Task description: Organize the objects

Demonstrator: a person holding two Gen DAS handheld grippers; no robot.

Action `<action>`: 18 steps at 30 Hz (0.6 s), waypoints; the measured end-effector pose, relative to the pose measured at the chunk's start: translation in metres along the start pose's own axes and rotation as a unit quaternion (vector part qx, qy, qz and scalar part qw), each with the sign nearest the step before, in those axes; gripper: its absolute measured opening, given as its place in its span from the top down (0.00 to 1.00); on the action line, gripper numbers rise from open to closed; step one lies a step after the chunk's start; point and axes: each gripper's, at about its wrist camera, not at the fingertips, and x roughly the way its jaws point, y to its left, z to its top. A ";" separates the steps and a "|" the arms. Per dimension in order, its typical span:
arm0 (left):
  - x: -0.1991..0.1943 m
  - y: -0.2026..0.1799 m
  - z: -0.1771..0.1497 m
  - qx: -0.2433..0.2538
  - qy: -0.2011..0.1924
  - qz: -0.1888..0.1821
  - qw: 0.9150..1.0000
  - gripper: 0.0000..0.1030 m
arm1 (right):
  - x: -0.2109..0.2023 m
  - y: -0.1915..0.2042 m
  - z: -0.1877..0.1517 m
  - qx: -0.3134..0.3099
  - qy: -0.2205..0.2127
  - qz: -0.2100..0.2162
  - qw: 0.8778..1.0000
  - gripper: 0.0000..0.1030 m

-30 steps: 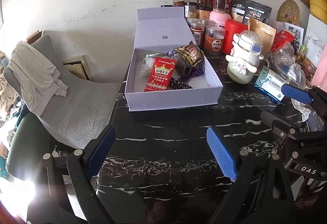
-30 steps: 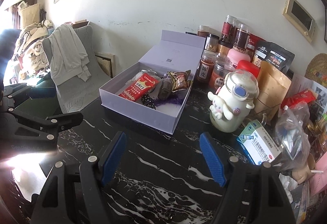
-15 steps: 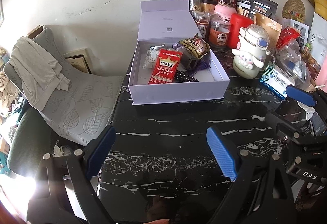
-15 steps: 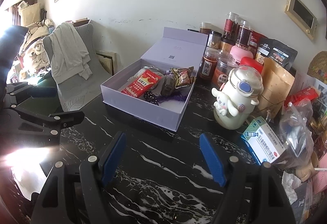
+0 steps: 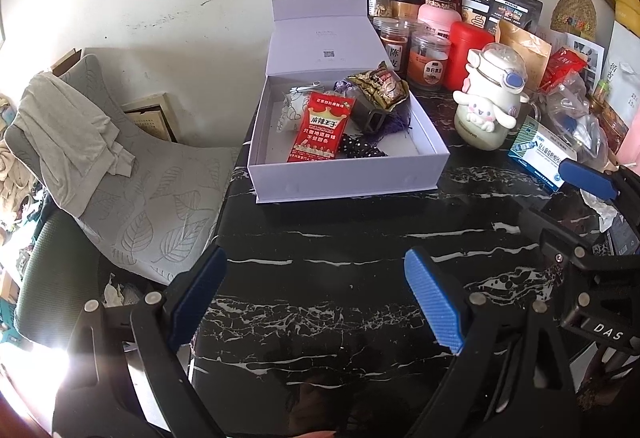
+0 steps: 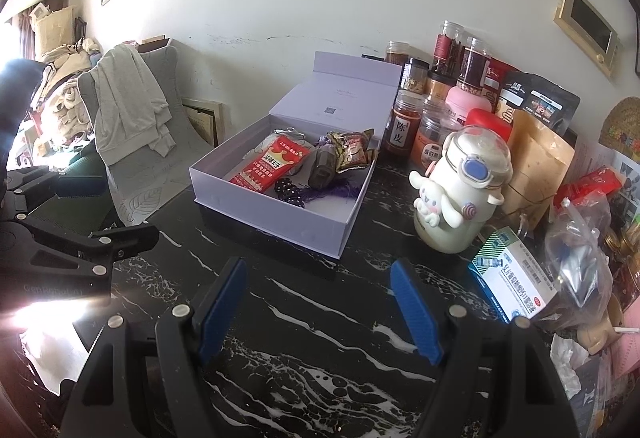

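Both grippers, left (image 5: 316,298) and right (image 6: 318,308), spread and empty, we have drawn nearer the lavender box (image 5: 344,178) (already packed), so closing its lid looks next.

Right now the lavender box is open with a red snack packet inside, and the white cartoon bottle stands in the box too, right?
Not quite. The white cartoon bottle stands on the black table outside the lavender box, on its right, as the right wrist view shows. The box is open, with the red snack packet inside.
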 end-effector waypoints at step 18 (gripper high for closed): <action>0.002 0.002 -0.004 -0.005 0.005 -0.002 1.000 0.13 | 0.004 0.001 -0.003 0.001 0.005 -0.003 1.000 0.27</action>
